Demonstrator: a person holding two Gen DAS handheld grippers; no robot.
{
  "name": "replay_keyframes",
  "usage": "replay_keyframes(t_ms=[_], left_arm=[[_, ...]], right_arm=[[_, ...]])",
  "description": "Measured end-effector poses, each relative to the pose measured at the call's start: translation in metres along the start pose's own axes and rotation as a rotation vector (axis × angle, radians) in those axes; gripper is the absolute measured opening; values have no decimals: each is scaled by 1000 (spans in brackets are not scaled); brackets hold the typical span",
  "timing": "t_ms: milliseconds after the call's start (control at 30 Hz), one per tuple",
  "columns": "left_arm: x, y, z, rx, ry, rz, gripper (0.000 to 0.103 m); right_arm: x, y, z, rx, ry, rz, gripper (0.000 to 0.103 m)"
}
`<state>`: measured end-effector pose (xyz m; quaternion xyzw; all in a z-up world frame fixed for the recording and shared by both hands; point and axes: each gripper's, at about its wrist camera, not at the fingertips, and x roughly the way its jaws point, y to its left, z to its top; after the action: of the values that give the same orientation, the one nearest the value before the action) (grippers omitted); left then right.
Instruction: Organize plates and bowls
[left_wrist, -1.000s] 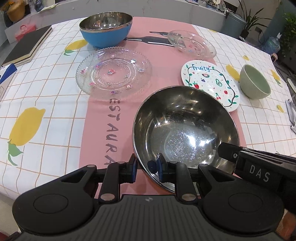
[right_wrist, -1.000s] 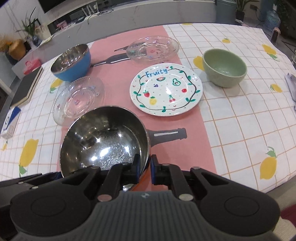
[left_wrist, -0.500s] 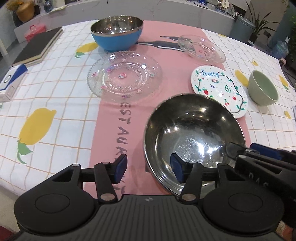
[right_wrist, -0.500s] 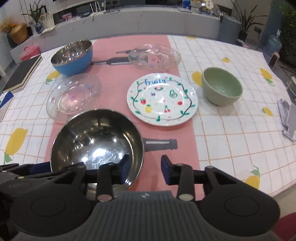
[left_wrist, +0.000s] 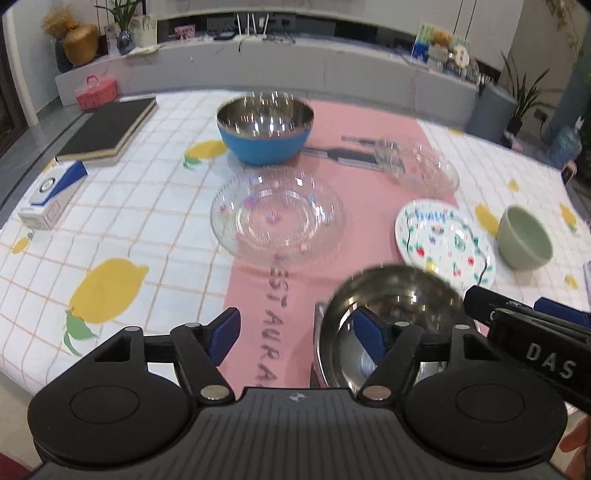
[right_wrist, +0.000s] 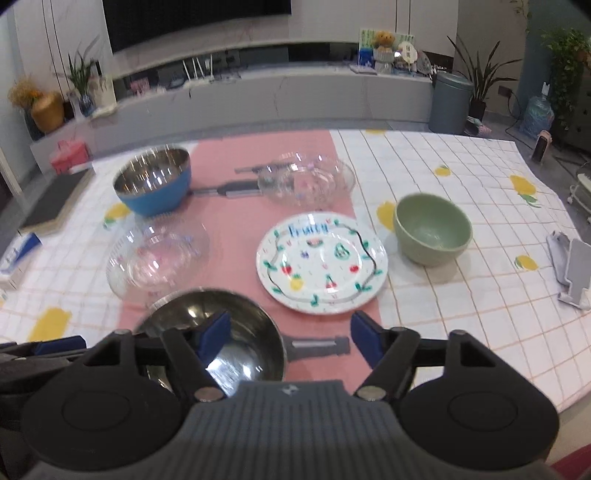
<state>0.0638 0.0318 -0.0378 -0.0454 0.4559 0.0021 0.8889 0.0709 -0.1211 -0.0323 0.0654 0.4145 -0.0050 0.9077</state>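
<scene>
Both jaws spread wide, just been opening, gripping nothing. Left gripper (left_wrist: 295, 332) over the pink runner (left_wrist: 258, 291), pads clear of the steel bowl (left_wrist: 391, 295), which sits on the cloth at 3 o'clock of the gap, its rim passing behind the right-hand blue pad. Right gripper (right_wrist: 290, 334) likewise empty, the same steel bowl (right_wrist: 236, 317) at 9 o'clock of its gap, rim behind the left-hand pad, not pinched.

From the right wrist view, farther out: fruit-painted plate (right_wrist: 321, 262) at 12 o'clock, just beyond the bowl; clear glass plate (right_wrist: 157, 254) at 10 o'clock, close to the bowl's far rim; green bowl (right_wrist: 432, 229) at 1 o'clock, just beside the painted plate. Farther still: blue bowl with steel lining (right_wrist: 153, 184) at 11 o'clock, second clear glass dish (right_wrist: 310, 181) at 12 o'clock. All upright, separate, none stacked. Picture blurred, so fine detail on the glass not readable.
</scene>
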Motion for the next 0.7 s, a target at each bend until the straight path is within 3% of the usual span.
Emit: replay_keyframes(t_ms=[233,700], left_arm=[[-12,25,20,-32,-81,11,86],[-2,78,46,-181,-106,12,86]], right_arm=[[-7,-1,26,90,-20,45,81],[13,29,53,108,19,80,81]])
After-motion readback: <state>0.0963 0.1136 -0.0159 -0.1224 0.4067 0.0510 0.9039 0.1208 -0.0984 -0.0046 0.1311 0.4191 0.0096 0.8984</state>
